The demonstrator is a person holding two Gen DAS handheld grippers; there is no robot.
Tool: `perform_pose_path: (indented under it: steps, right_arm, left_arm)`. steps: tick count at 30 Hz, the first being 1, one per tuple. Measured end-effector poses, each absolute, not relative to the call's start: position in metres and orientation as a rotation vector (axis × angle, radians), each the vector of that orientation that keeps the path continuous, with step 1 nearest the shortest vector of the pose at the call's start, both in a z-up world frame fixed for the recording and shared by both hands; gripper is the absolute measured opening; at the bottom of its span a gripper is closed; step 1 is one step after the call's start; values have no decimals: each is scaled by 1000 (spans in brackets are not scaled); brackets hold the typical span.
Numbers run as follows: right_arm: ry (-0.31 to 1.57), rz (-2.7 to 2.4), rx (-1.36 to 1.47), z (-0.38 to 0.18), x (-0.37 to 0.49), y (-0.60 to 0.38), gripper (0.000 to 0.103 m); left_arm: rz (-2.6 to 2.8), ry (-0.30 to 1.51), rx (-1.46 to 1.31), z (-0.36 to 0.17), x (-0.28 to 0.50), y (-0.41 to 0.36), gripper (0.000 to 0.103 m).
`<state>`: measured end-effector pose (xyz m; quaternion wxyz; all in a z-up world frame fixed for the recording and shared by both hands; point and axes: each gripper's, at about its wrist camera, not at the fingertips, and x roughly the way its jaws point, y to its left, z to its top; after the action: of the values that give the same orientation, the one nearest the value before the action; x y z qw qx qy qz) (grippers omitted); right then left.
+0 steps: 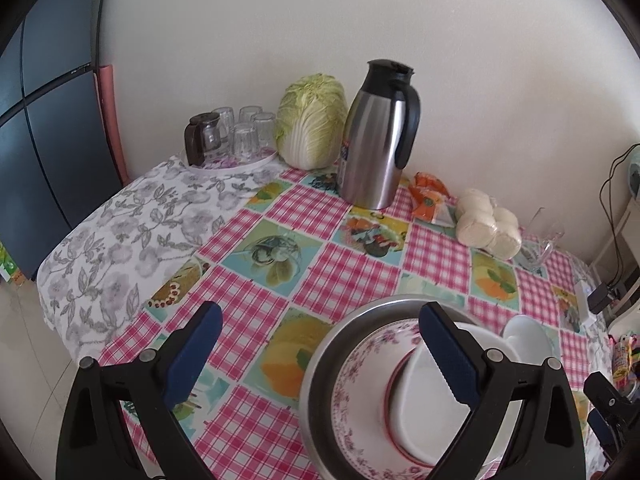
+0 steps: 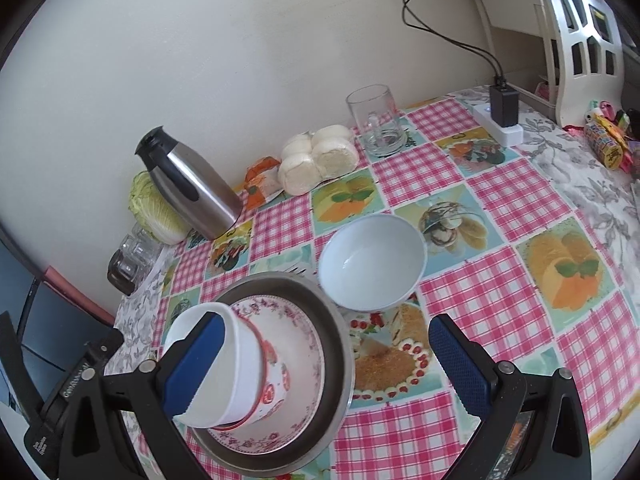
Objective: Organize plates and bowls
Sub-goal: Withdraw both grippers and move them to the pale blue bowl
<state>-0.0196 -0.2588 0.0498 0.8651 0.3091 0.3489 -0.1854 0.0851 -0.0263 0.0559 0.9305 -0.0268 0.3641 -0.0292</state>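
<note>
A metal plate (image 1: 320, 364) (image 2: 340, 340) lies on the table with a pink floral plate (image 1: 360, 368) (image 2: 300, 344) in it. Bowls are stacked on that: a red-patterned bowl (image 2: 272, 384) with a white bowl (image 1: 424, 412) (image 2: 240, 356) nested in it. A separate white bowl (image 2: 372, 264) (image 1: 524, 336) stands beside the stack. My left gripper (image 1: 320, 364) is open and empty; its right finger is over the stack. My right gripper (image 2: 324, 368) is open and empty above the stack's right side; its left finger overlaps the white bowl.
On the checked tablecloth (image 1: 344, 268) stand a steel thermos (image 1: 376, 136) (image 2: 188, 184), a cabbage (image 1: 312, 120), a tray of glasses (image 1: 232, 136), steamed buns (image 2: 320, 160), a glass mug (image 2: 376, 124) and a power strip (image 2: 500, 120). A fridge (image 1: 44, 120) is left.
</note>
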Motion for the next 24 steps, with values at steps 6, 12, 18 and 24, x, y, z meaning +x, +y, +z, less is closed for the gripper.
perform_pose_path:
  steps: [6,12,18,24]
  right_arm:
    - [700,-445,692,50,-37,-290,103]
    - [675,-499,743,46,-54,-319,103]
    - [664,-536,769,40,-65,-340,103]
    - [667,-566,771,34,-69,-354,103]
  left_arm:
    - [-133,691,-68,70,78,-48,99]
    - [-242,673,-86,80,74,-78,99]
    - [-366,675,-97,89,70,-113,99]
    - [-487,697,-67,90,68,-155,99]
